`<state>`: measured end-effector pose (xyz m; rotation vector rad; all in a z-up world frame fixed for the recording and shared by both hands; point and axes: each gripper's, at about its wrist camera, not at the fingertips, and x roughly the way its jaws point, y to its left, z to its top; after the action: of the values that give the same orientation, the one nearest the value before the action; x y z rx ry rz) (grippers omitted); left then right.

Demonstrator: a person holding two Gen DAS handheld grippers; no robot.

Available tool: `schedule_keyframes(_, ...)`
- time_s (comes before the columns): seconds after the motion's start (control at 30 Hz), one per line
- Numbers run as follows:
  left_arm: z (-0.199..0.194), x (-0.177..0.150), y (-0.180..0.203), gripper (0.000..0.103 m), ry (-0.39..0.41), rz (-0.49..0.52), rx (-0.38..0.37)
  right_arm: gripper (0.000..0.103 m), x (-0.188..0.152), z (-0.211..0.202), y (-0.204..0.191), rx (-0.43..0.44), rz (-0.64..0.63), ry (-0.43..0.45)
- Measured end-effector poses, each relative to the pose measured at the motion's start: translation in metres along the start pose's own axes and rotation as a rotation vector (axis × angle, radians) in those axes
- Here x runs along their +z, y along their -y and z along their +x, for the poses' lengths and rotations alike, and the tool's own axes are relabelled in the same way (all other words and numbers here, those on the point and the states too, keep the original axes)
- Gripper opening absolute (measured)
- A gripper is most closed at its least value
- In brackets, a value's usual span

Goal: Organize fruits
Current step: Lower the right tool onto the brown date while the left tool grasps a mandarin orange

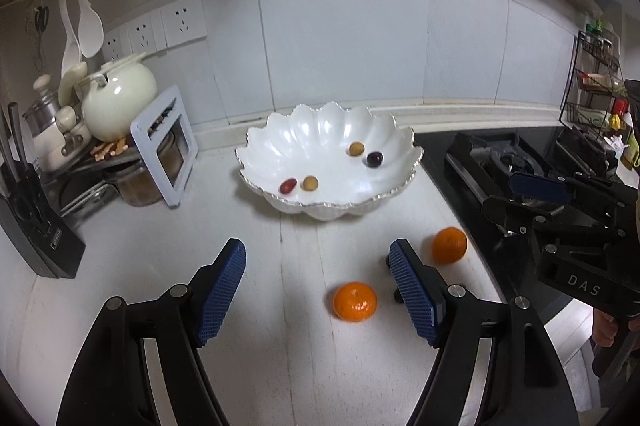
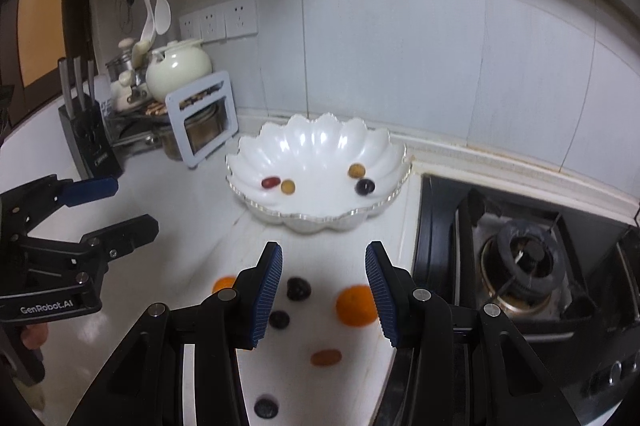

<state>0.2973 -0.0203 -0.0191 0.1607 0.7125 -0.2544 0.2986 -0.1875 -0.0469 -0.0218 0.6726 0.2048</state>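
A white scalloped bowl [image 1: 256, 182] [image 2: 240, 182] sits by the back wall and holds a red grape [image 1: 288, 186], two yellow fruits and a dark grape [image 1: 374, 159]. My left gripper [image 1: 320, 266] [image 2: 132, 204] is open above the counter. One orange [image 1: 355, 301] lies between its fingers, untouched. A second orange [image 1: 449, 245] [image 2: 356, 306] rests beside the right finger. My right gripper [image 2: 324, 254] [image 1: 520, 202] is open and holds nothing. Under it lie two dark grapes [image 2: 298, 288] and a small reddish fruit [image 2: 326, 357]. Another dark grape [image 2: 266, 408] lies nearer the camera.
A gas stove [image 2: 520, 266] [image 1: 516, 162] borders the counter on the right. At the back left stand a knife block [image 2: 90, 142], a cream pot [image 1: 118, 102] and a white-framed rack [image 1: 166, 150]. A spice rack [image 1: 596, 86] stands at the far right. A person's hand [image 1: 606, 326] grips the right tool.
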Motion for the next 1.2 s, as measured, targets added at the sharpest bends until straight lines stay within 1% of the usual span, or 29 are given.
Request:
schedule_keyframes(0.23,0.012,-0.017,0.002,0.074,-0.056,-0.005,-0.019,0.045,-0.017,0.006,0.0,-0.011,0.002,-0.038)
schedule_keyframes(0.4,0.018,-0.025,0.005,0.074,-0.069,0.004,-0.021,0.045,-0.027,0.012,0.0,-0.01,-0.004,-0.063)
schedule_keyframes(0.7,0.033,-0.039,0.012,0.074,-0.087,0.024,-0.047,0.045,-0.049,0.029,0.004,0.002,0.019,-0.127)
schedule_keyframes(1.03,0.062,-0.056,0.017,0.074,-0.146,0.03,-0.075,0.045,-0.07,0.048,0.006,0.002,0.019,-0.189)
schedule_keyframes(1.2,0.075,-0.06,0.019,0.074,-0.162,0.047,-0.075,0.045,-0.078,0.057,0.006,0.005,0.015,-0.22)
